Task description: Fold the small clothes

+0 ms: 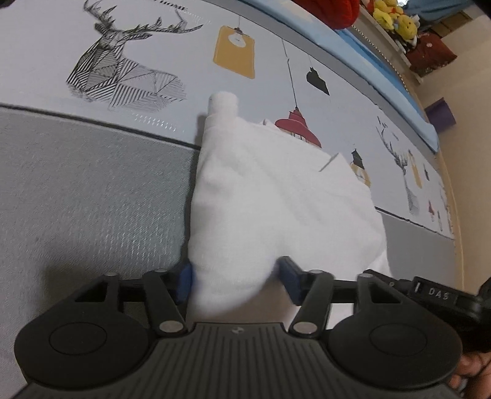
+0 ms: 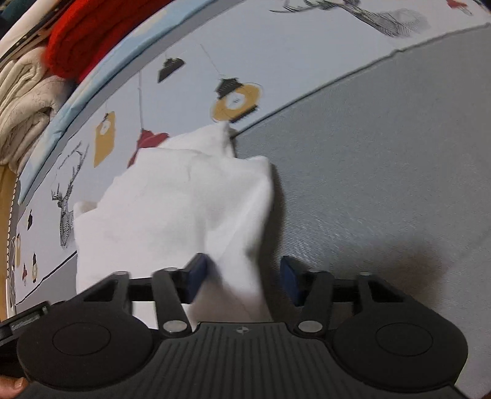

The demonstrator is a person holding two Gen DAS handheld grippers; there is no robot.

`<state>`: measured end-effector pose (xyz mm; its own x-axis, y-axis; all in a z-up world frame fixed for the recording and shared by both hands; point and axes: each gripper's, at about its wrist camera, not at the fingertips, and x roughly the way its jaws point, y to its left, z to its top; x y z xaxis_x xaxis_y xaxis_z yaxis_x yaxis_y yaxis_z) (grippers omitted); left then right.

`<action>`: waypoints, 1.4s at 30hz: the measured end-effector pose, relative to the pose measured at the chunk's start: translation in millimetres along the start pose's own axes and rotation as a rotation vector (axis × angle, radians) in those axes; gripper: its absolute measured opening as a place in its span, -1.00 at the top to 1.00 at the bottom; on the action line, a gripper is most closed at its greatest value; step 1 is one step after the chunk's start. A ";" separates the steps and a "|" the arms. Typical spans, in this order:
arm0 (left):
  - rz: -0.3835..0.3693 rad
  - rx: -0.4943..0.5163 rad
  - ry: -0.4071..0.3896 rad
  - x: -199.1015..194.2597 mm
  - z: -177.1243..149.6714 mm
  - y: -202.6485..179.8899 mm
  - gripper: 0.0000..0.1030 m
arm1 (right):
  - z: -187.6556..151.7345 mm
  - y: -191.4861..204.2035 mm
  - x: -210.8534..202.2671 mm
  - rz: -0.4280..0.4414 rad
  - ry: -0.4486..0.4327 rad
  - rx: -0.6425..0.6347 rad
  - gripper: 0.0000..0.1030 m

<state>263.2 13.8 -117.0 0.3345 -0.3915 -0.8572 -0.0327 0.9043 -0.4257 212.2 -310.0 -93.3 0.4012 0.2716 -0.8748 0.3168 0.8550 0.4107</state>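
Bedding covers nearly everything here: a big sheet [image 1: 92, 190] with a plain grey part near us and a pale part further off, printed with striped deer [image 1: 122, 70], hanging lamps [image 1: 234, 52] and little black shapes. Past its far edge runs a blue strip [image 1: 383, 61], and beyond that sit a red knitted thing [image 2: 92, 33], a stack of cream folded cloth [image 2: 24, 101] and some yellow soft toys [image 1: 396, 18]. No box or basket shows anywhere, so nothing is packed into anything. On the sheet, right across the line where grey meets pale, lies the small white garment [image 1: 276, 196], bunched and partly folded, with one rolled end poking toward the deer. Its near edge is lifted up. The left gripper [image 1: 236, 282] has that edge sitting between its two blue pads; the cloth touches the pad on one side, and the jaws are part way apart, so I cannot tell whether it is truly pinched. The right gripper [image 2: 242, 279] has a corner of the same white garment hanging between its pads with a clear gap on one side, so it is let go, not squeezing.
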 end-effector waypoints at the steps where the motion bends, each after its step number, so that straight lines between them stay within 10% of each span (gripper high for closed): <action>1: 0.002 0.014 -0.015 -0.5 1.2 -2.6 0.13 | 0.2 3.6 0.3 0.016 -0.011 -0.009 0.58; 5: -0.027 0.039 -0.156 -21.7 9.8 -10.4 0.36 | 7.1 16.2 -9.0 0.057 -0.115 -0.029 0.79; 11: 0.017 -0.006 -0.250 -46.2 18.1 -1.1 -0.05 | 9.0 41.8 -33.0 0.090 -0.335 -0.120 0.43; 19: 0.037 -0.110 -0.028 -24.0 8.0 31.7 -0.06 | -0.3 36.6 -10.9 0.027 -0.133 -0.149 0.19; 26: -0.091 -0.253 -0.002 -23.8 -2.3 51.7 0.20 | -13.1 24.8 -9.7 -0.008 -0.069 -0.120 0.18; 36: -0.058 -0.148 -0.003 -46.8 -9.0 40.8 0.18 | -20.2 15.5 -19.0 -0.008 -0.008 -0.183 0.18; 42: 0.029 0.020 0.060 -41.8 -25.2 27.2 0.77 | -26.5 14.0 -23.2 0.016 0.019 -0.229 0.93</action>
<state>224.6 50.5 -100.0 0.2771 -0.3741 -0.8850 -0.0226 0.9183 -0.3952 184.6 -292.6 -74.0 0.3876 0.2921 -0.8743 0.1064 0.9280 0.3572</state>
